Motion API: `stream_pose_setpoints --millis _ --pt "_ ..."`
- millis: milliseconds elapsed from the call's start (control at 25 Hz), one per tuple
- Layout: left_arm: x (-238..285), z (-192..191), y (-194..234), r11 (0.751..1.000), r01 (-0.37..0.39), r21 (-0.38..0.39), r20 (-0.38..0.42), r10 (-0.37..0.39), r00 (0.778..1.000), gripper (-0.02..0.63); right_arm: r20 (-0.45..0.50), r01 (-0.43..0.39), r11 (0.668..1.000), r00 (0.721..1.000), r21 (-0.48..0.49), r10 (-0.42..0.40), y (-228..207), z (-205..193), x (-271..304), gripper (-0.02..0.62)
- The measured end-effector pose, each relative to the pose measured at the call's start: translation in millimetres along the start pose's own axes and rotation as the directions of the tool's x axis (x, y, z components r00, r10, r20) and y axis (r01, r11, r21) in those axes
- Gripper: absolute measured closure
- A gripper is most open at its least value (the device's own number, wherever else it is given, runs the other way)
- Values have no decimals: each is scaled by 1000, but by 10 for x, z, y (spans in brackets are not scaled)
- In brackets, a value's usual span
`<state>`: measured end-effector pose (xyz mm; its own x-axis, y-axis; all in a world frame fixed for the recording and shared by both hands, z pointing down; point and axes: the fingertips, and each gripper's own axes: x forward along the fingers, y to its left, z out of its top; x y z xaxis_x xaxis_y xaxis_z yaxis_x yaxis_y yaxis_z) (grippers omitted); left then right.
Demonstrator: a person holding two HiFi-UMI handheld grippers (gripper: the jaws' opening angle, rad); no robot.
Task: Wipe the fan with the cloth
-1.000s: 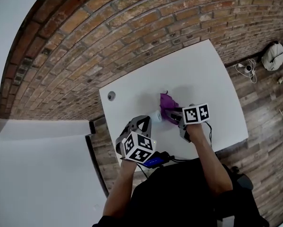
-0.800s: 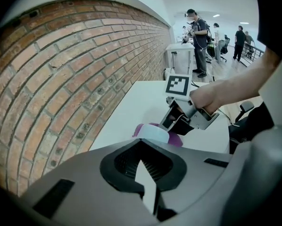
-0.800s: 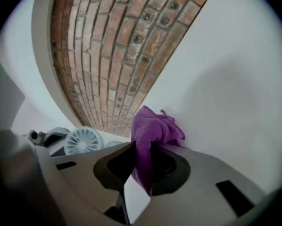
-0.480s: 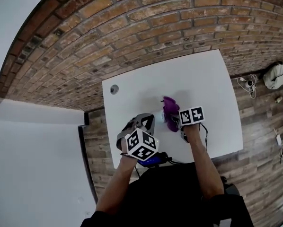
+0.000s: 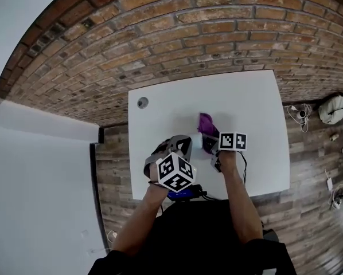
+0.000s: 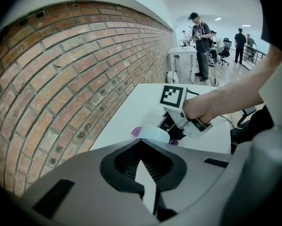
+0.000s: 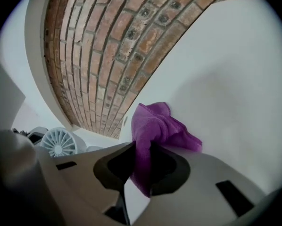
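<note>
A brick wall (image 5: pixel 160 39) filled the upper part of the head view, with a wooden floor (image 5: pixel 309 171) running along the right side. A white table (image 5: pixel 160 125) stood against the wall, and the person's two arms reached onto its near half.

The left gripper (image 5: pixel 183 144) pointed steeply down at the tabletop. Its jaws were drawn together as far as they would go on a narrow pale strip (apparently the fan's handle). The fan's round head rose just past the jaw tips in the left gripper view.

The right gripper (image 5: pixel 210 144) sat just beside the left one, on the fan's other side. Its jaws were clamped on the purple cloth (image 7: pixel 155 126), and a fold of it bunched up over the jaw tips and spilled onto the table in front.

The fan (image 7: pixel 61 142), small and white with a ribbed round grille, lay between the two grippers. Its face was turned toward the right gripper and close to the cloth, though no view showed whether the two touched.

A small grey round cap (image 5: pixel 142 102) sat in the tabletop near the far left corner, well apart from everything else.
</note>
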<state>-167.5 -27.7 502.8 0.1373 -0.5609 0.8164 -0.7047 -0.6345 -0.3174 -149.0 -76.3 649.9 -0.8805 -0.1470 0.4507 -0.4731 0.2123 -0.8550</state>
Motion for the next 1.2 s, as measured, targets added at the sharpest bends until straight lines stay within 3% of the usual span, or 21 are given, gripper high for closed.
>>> stream_pose_setpoints --millis 80,240,320,440,560,640,840,1040,1120,1200 --pt "-6 -5 16 1000 -4 2 2 4 1000 615 -7 4 1000 1000 -3 -4 -33 -138 -96 520" --pt "-10 -13 19 1000 -1 -3 14 1 1000 615 -110 -20 1000 994 -8 19 -53 -519 -299 520" --pt "-12 -18 20 1000 0 -1 17 0 1000 615 -72 -20 1000 997 -8 20 -51 -401 -399 520" --pt "-10 -28 21 1000 -3 -5 23 3 1000 615 63 -41 999 997 -31 43 45 95 -391 520" --pt "-5 -25 14 1000 -3 -7 27 3 1000 615 46 -44 996 998 -73 47 117 258 -157 520" --pt "-4 -21 7 1000 -2 -6 27 3 1000 615 -3 -26 997 1000 -66 26 66 124 -15 520" --pt "-6 -17 15 1000 -2 2 35 2 999 615 22 10 1000 1000 1 -10 -57 -298 -175 520" --pt "-3 -21 14 1000 -5 -5 52 5 999 615 -177 -28 999 984 -34 21 27 -911 -317 520" --pt "-6 -9 9 1000 -6 -14 75 7 997 615 -147 -19 999 989 -40 13 21 -775 -439 520" --pt "-52 -19 53 999 -18 -44 105 23 994 611 -46 -16 996 999 -88 12 117 -343 -556 520"
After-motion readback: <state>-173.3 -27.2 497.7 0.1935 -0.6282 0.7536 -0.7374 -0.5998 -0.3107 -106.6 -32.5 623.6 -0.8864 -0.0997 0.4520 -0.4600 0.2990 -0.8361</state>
